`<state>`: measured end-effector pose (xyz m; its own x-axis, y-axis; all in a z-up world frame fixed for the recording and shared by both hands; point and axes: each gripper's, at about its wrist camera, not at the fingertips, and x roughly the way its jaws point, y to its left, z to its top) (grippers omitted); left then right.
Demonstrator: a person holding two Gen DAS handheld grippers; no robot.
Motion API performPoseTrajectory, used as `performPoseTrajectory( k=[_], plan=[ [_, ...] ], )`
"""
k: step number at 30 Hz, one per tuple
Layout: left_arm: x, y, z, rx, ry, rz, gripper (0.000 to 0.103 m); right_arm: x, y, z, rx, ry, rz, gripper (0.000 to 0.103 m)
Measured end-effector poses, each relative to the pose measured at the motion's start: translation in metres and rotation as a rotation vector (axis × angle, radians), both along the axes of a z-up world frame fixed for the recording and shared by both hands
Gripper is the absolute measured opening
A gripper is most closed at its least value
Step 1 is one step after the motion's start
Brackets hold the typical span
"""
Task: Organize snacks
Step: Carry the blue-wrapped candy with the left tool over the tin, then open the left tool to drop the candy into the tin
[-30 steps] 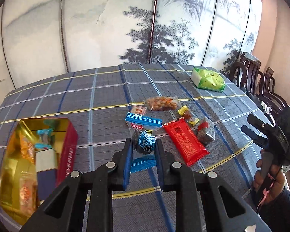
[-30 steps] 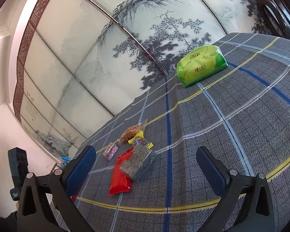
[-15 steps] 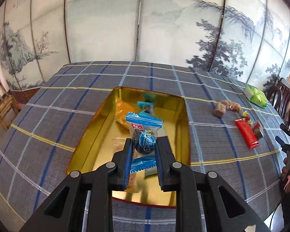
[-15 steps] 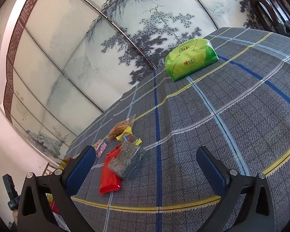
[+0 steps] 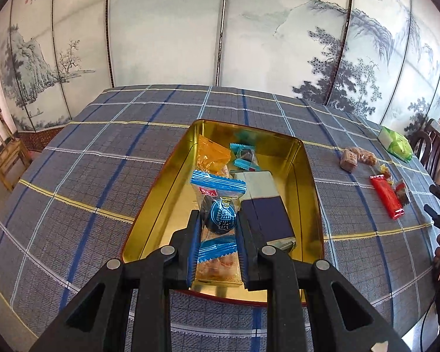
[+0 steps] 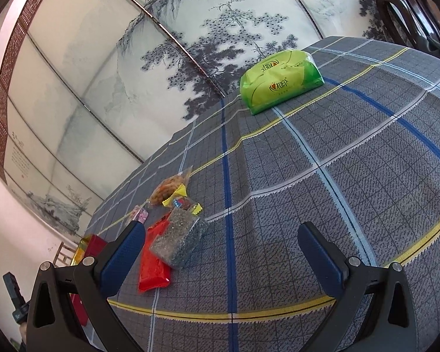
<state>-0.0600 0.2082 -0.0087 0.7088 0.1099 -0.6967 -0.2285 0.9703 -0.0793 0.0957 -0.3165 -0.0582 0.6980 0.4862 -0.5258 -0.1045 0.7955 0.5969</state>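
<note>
We note the tin is metal, its inside a glossy mirror-like gold, its outer wall glossy red. The blue-ended snack packet is shiny plastic film with crimped ends. The tablecloth is matt woven cloth, coarse in texture. The left gripper has matt black plastic arms; the right gripper shows finely textured blue pads. The red packet and green pack are glossy plastic. The chair looks like bare wood.
</note>
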Motion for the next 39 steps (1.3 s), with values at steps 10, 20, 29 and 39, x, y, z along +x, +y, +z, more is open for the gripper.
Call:
performPoseTrajectory(
  k=[10,20,29,39],
  plan=[
    [0.001,-0.011,-0.021,0.023,0.048,-0.023,0.020,0.002,0.002,-0.001,-0.002,0.010,0.003,0.103],
    [0.001,-0.019,-0.021,0.035,0.058,-0.031,0.020,0.001,0.000,-0.002,0.004,0.007,0.009,0.103],
    [0.001,-0.020,-0.026,0.036,0.074,-0.022,0.020,0.000,0.001,0.000,0.005,0.008,0.006,0.103],
    [0.006,-0.017,-0.034,0.058,0.088,-0.009,0.020,0.000,0.002,-0.001,0.004,0.011,0.010,0.103]
  ],
)
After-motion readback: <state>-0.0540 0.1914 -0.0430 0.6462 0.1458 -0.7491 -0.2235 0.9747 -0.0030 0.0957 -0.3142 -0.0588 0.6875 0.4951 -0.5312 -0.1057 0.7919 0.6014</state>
